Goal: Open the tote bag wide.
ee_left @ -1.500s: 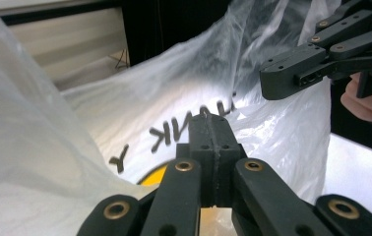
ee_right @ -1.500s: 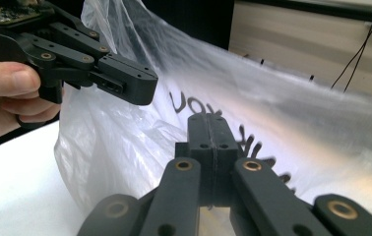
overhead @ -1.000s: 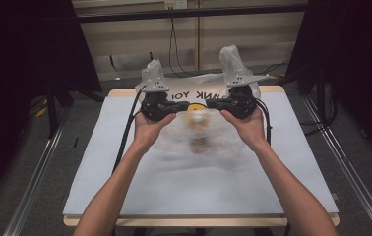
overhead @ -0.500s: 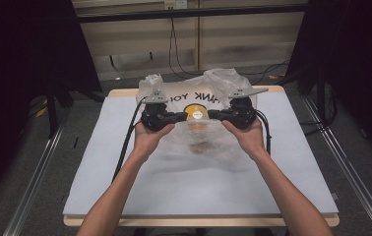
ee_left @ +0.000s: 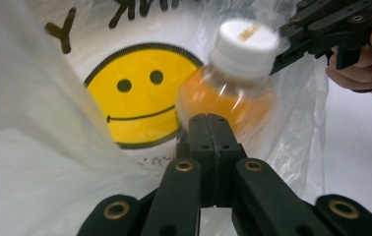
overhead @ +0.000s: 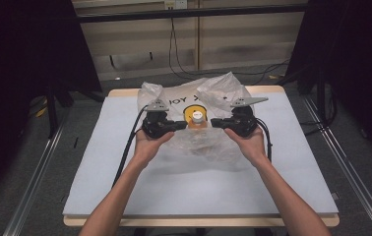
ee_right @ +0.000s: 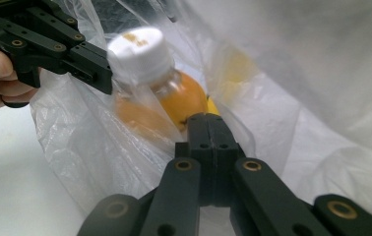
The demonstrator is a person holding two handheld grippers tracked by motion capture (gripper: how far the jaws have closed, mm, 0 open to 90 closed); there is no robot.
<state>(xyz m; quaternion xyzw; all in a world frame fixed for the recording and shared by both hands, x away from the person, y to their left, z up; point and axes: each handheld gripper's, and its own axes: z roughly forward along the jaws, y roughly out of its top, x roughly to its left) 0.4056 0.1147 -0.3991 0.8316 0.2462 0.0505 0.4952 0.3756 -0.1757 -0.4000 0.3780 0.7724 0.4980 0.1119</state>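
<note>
Your left gripper [ee_left: 212,129] and right gripper [ee_right: 211,129] both pinch the bag [overhead: 213,93] beside the bottle [overhead: 197,117] (slippery, flimsy film); hold the gathered folds.

Black capital lettering is printed on the white plastic bag [overhead: 194,101]; in the high view it is seen upside down and only "YO" can be read, the rest being hidden. In the left gripper view a "Y" and cut-off strokes are seen above a yellow smiley face [ee_left: 135,93]. A small gold mark on the white bottle cap [ee_left: 247,34] is too blurred to be read.
</note>
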